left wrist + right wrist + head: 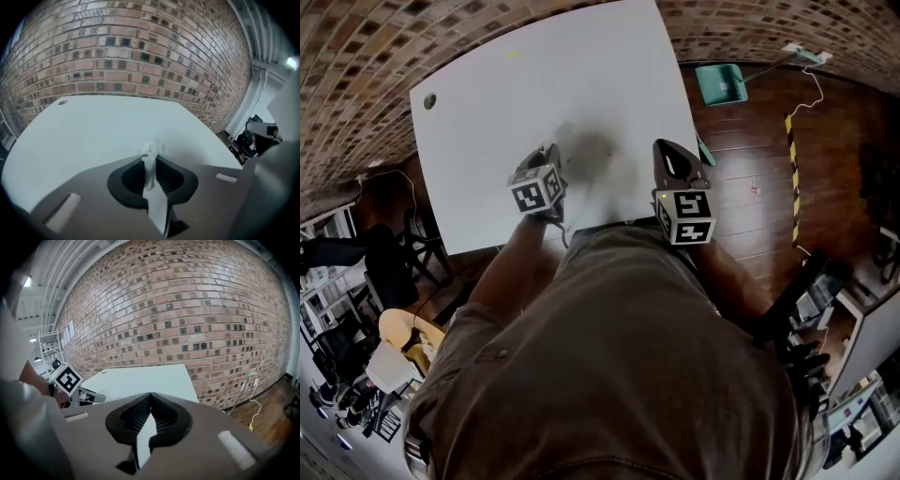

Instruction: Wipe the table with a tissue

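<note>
Left gripper (pixel 151 158): jaws pinched together on a crumpled white tissue (pixel 153 149), whose tuft pokes past the tips, over the near part of the white table (pixel 103 124). Right gripper (pixel 150 397): jaws closed, empty, by the table's near right corner. Brick wall (pixel 187 310) behind.

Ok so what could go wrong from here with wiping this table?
1. The left gripper pinches the tissue as a thin twist, with only a small tuft past the jaws, so the hard tips may scrape the table instead of wiping it.
2. Dragged sideways, so thin a strip might tear or slip out.
3. The right gripper is shut and empty, so nothing is ready to catch or refold it.
</note>
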Demonstrator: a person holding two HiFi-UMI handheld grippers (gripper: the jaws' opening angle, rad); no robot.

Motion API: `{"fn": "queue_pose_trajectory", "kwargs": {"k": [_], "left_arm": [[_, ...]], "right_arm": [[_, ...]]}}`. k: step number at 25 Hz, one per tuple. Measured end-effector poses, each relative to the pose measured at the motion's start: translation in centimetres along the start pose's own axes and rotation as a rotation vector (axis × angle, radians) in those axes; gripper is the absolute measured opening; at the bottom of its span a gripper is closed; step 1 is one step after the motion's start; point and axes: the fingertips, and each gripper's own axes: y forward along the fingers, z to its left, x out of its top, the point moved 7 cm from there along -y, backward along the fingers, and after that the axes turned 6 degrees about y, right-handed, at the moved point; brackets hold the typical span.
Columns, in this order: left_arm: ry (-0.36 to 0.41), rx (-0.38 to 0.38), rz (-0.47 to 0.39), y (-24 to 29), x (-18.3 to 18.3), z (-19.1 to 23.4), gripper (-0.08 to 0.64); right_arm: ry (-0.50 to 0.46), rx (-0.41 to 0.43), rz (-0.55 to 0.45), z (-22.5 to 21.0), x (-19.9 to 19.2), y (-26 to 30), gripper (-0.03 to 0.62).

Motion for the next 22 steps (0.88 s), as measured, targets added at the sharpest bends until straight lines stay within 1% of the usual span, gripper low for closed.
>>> {"fn": "queue_pose_trajectory", "kwargs": {"k": [3, 7, 12, 16, 18, 22], "left_arm": [[-0.019, -0.006, -0.035, -1.4, -0.9, 1.3, 0.035], [-0.019, -0.01, -0.068, -3.1, -2.0, 2.6, 0.035], [-0.011, -0.04, -0.096, -3.6, -3.1, 2.3, 0.035], [-0.019, -0.035, -0.121, -4.4, -3.3, 1.6, 0.035], [-0.03, -0.028, -0.112, -4.2, -3.4, 1.6, 0.035], [-0.04, -0.001, -0.028, -3.2, -4.9, 1.5, 0.035]], "right_arm": [[-0.003, -0.005, 0.005, 1.6, -0.2, 0.1, 0.014], [-0.009, -0.028, 0.007, 3.4, -0.4, -0.3, 0.014], [0.0, -0.059, 0.007, 4.0, -1.1, -1.2, 0.014], [-0.02, -0.038, 0.013, 4.5, -1.3, -1.8, 0.014], [-0.032, -0.022, 0.016, 4.4, -1.0, -1.4, 0.014], [-0.065, 0.024, 0.019, 4.2, -0.5, -0.8, 0.014]]}}
